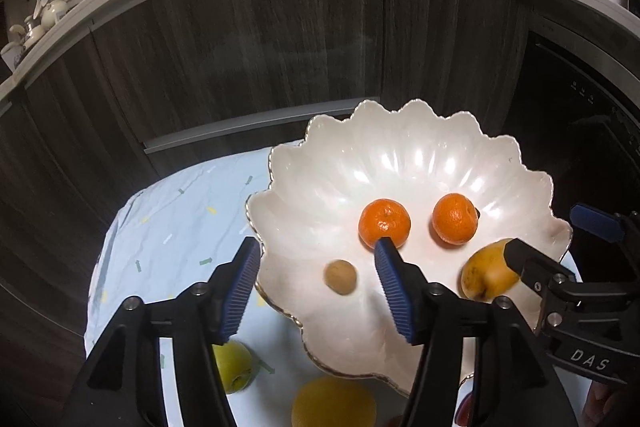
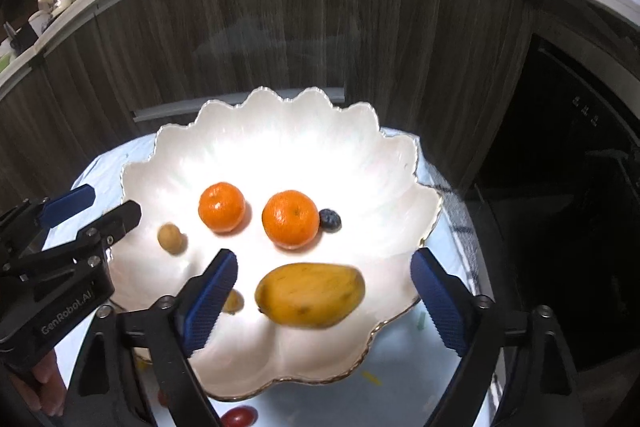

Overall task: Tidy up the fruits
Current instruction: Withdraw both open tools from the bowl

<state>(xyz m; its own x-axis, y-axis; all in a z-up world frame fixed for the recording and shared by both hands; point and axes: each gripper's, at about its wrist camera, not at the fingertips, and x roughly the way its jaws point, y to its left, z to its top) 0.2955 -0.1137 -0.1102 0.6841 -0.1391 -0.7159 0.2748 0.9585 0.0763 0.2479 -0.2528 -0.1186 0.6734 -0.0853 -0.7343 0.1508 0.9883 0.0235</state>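
Observation:
A white scalloped bowl (image 1: 400, 155) (image 2: 288, 131) sits on a pale blue cloth. In it lie two mandarins (image 1: 384, 223) (image 1: 455, 218), a small brown fruit (image 1: 340, 277), a yellow mango (image 2: 310, 294) and a blueberry (image 2: 330, 219). My left gripper (image 1: 316, 291) is open above the bowl's left rim, empty. My right gripper (image 2: 324, 303) is open with the mango between its fingers, blurred; the pads stand clear of it. A second small brown fruit (image 2: 234, 301) lies by the right gripper's left finger.
On the cloth in front of the bowl lie a green fruit (image 1: 234, 367), an orange-yellow fruit (image 1: 334, 405) and a red fruit (image 2: 239, 415). Dark wood cabinets (image 1: 240, 59) and a counter with bottles stand behind. A black appliance (image 2: 580, 187) is at right.

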